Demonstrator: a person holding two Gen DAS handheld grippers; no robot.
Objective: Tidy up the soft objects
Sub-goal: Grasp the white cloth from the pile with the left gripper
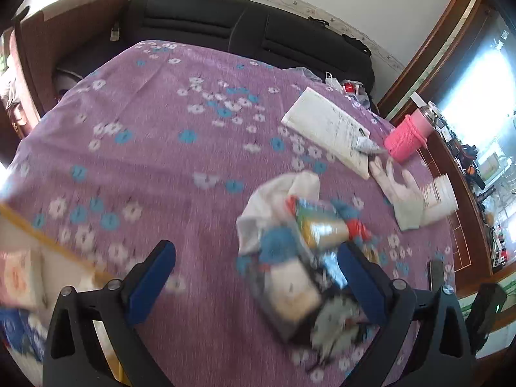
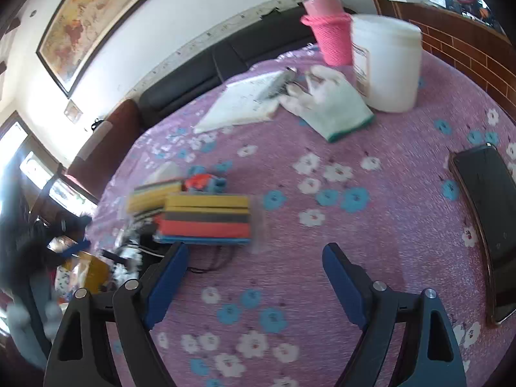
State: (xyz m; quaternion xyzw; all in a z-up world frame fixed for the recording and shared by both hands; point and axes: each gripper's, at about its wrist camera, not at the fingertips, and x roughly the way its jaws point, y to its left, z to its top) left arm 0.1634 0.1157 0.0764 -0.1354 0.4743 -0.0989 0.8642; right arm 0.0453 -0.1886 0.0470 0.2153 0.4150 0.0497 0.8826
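Observation:
A pile of soft things lies on the purple flowered tablecloth: a pack of coloured sponges, a white cloth, blue and red fabric pieces and a dark patterned cloth. A white knit glove lies further off and also shows in the left wrist view. My left gripper is open, its right finger beside the pile. My right gripper is open and empty, just short of the sponge pack.
A white notebook, a pink knitted bottle holder and a white plastic tub stand at the far side. A black phone lies at the right. A box with a yellow edge sits at the left. A black sofa is behind.

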